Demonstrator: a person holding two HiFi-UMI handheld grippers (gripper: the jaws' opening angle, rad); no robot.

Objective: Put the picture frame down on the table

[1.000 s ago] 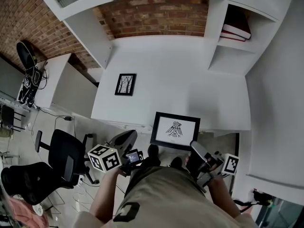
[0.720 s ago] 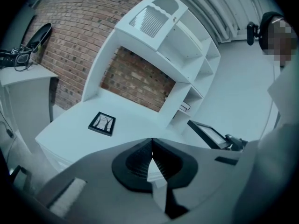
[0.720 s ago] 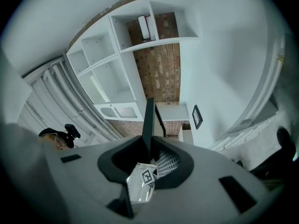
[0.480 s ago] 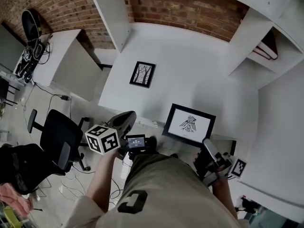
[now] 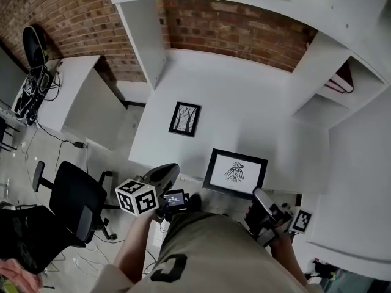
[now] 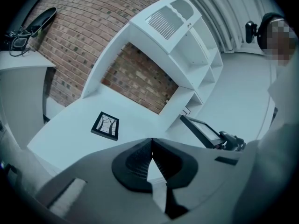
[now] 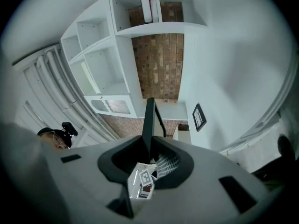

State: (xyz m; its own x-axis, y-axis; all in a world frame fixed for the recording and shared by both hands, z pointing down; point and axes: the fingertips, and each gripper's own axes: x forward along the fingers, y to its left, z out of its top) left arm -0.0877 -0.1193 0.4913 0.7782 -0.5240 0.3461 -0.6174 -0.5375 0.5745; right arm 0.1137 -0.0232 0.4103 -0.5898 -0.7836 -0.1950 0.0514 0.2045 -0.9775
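Observation:
The black picture frame with a bird drawing (image 5: pixel 235 173) hangs over the front edge of the white table (image 5: pixel 244 96). My right gripper (image 5: pixel 256 196) is shut on its lower right corner. In the right gripper view the picture frame (image 7: pixel 149 118) stands edge-on between the jaws of the right gripper (image 7: pixel 148 146). My left gripper (image 5: pixel 171 170) is shut and holds nothing, low at the table's front, left of the frame. In the left gripper view the left gripper (image 6: pixel 152 141) points at the table, with the held picture frame (image 6: pixel 198 129) off to the right.
A small black frame with a tree picture (image 5: pixel 185 118) lies flat on the table, left of the middle. White shelves (image 5: pixel 330 78) with books rise at the right. A black office chair (image 5: pixel 76 197) stands on the floor at the left. A brick wall (image 5: pixel 232 26) backs the table.
Both grippers have shifted sideways along the table's front. The held frame now sits a little nearer the small tree frame. Neither gripper's jaws have changed.

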